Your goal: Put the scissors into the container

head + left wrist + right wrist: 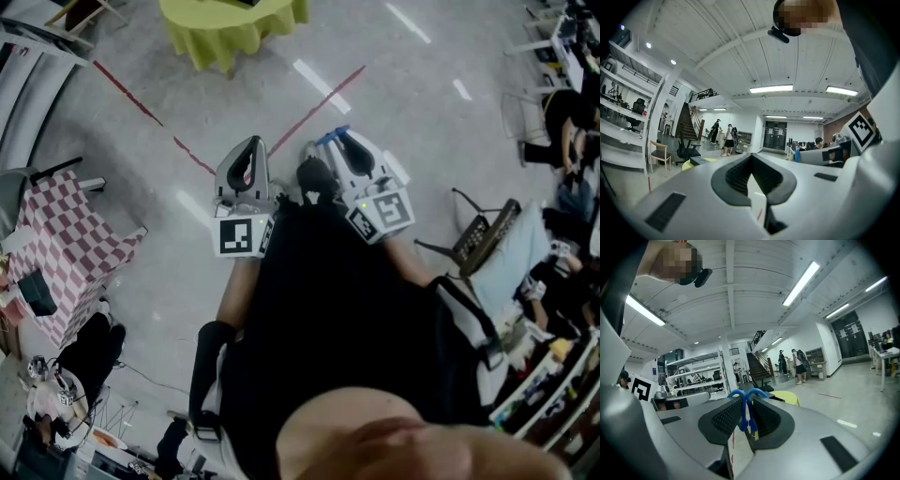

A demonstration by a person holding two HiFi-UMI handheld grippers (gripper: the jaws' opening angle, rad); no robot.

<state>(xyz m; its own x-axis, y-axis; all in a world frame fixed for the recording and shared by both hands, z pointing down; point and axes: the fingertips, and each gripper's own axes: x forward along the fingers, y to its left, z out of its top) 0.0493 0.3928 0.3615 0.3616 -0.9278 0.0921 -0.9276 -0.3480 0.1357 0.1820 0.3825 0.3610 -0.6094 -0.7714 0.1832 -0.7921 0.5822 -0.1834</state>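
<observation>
The scissors show only as two blue handle loops (746,408), pinched upright between the pads of my right gripper (746,423), which is shut on them. From above, the same blue handles (332,137) stick out at the tip of the right gripper (343,142). My left gripper (251,142) is held beside it, close to the person's body. Its jaws meet with nothing between them (751,174). Both grippers point out over the floor. No container appears in any view.
A round table with a yellow-green cloth (234,23) stands ahead, and a checkered-cloth table (70,248) at the left. A chair (483,239) is at the right. Red tape lines (314,111) cross the grey floor. People stand far off by the stairs (727,139).
</observation>
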